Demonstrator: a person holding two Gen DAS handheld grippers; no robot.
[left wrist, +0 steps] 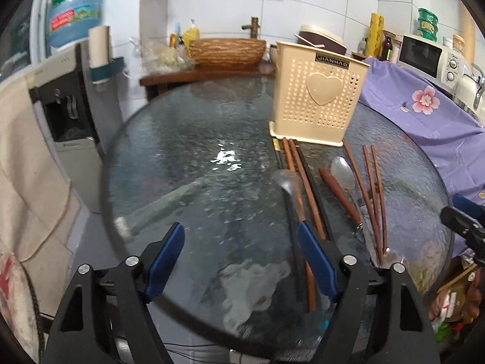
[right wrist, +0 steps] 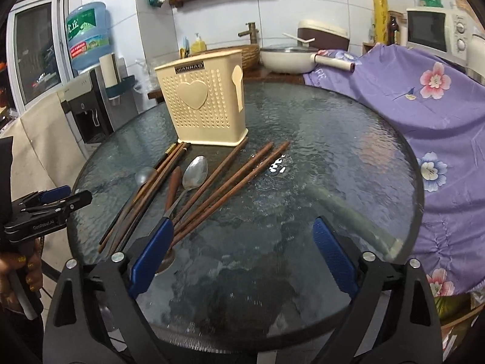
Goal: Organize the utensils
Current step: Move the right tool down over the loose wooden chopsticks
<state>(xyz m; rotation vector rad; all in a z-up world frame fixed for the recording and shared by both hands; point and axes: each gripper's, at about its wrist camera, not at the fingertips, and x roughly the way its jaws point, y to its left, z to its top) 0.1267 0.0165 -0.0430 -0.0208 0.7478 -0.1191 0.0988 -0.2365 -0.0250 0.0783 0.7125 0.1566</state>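
Observation:
A cream perforated utensil holder [left wrist: 318,97] [right wrist: 204,106] with a heart stands on the round glass table [left wrist: 197,157] [right wrist: 318,157]. In front of it lie several brown chopsticks [left wrist: 374,194] [right wrist: 230,188], a metal spoon [left wrist: 342,170] [right wrist: 195,173], a second spoon [left wrist: 288,182] [right wrist: 145,176] and a wooden-handled knife [left wrist: 339,197] [right wrist: 173,185]. My left gripper [left wrist: 241,236] is open above the table's near edge, its right finger over the left chopsticks. My right gripper [right wrist: 242,233] is open, its left finger over the chopstick ends. The left gripper also shows at the left of the right wrist view [right wrist: 60,197].
A purple flowered cloth [right wrist: 424,106] covers furniture right of the table. A water dispenser [left wrist: 69,106] stands at the left. A wooden counter with a basin [left wrist: 225,50], a white pan [right wrist: 288,57] and a microwave [right wrist: 436,30] is behind.

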